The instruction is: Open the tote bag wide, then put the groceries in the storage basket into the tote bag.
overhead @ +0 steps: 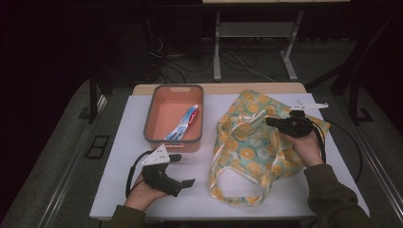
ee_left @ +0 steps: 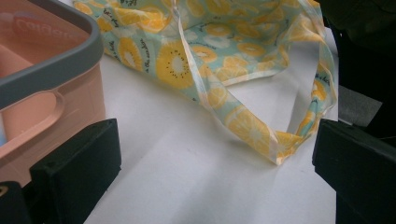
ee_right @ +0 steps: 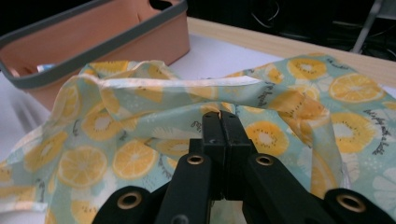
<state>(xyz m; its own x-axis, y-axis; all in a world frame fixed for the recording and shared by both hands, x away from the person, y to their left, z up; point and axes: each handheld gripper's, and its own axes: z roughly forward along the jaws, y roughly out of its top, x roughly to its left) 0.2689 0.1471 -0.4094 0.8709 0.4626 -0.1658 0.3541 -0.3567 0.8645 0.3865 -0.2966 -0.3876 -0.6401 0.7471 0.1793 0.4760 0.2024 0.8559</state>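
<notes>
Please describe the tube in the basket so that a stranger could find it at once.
On the white table, left of the citrus-print cloth bag, stands a pink basket with a grey rim. The toothpaste tube lies diagonally inside: white, red and blue, the single item there.

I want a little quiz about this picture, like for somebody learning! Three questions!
1. True or false: the right claw is shut on the fruit-print bag.
2. What lies inside the pink bin?
3. How do the left claw's jaws stand: A) wide apart with nothing between them, B) clamped on the bag's handle, C) clamped on the bin?

Key: 1 true; 2 a toothpaste tube; 3 A.
</notes>
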